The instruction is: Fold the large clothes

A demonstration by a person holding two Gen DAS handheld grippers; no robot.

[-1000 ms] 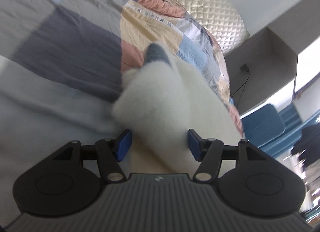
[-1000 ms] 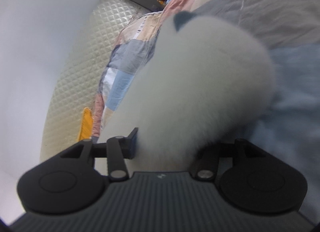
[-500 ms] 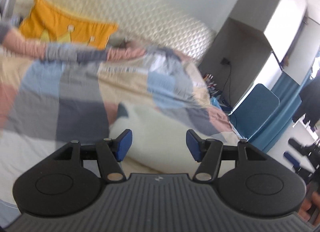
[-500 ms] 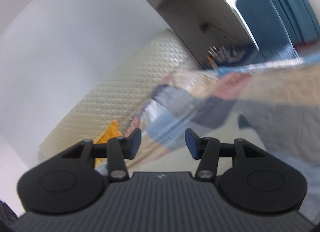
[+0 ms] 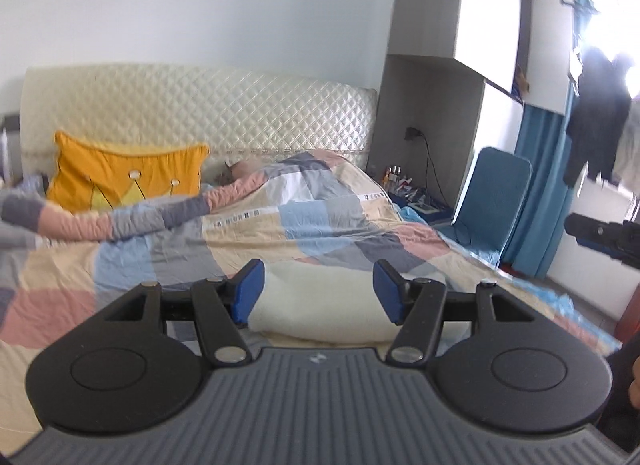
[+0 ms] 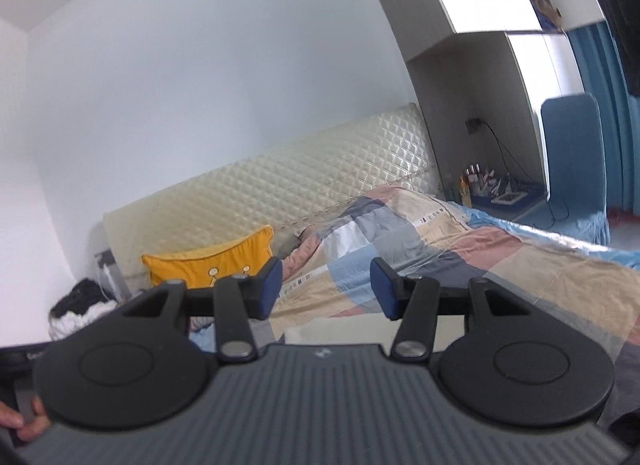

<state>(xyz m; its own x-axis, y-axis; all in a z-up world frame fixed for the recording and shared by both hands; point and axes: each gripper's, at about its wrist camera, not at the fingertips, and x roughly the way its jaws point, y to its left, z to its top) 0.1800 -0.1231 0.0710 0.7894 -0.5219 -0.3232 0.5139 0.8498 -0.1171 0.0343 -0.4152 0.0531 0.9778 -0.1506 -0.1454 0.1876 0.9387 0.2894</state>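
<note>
A folded white fluffy garment (image 5: 320, 301) lies on the patchwork quilt (image 5: 248, 237) of the bed, just below and in front of my left gripper (image 5: 319, 292). The left gripper is open and empty, lifted clear of the garment. My right gripper (image 6: 326, 288) is open and empty, raised above the bed; only a pale strip of the garment (image 6: 332, 329) shows under it. The right gripper also shows at the right edge of the left wrist view (image 5: 604, 237).
A yellow cushion (image 5: 124, 181) leans on the quilted cream headboard (image 5: 200, 113). A grey wall cabinet (image 5: 448, 65), a cluttered bedside stand (image 5: 412, 201), a blue chair (image 5: 496, 201) and blue curtains (image 5: 540, 185) stand right of the bed. Dark clothes (image 5: 596, 125) hang by the window.
Both grippers have let go of the white garment and risen away from it, tilting up to face the headboard and wall. The garment now lies folded on the quilt.
</note>
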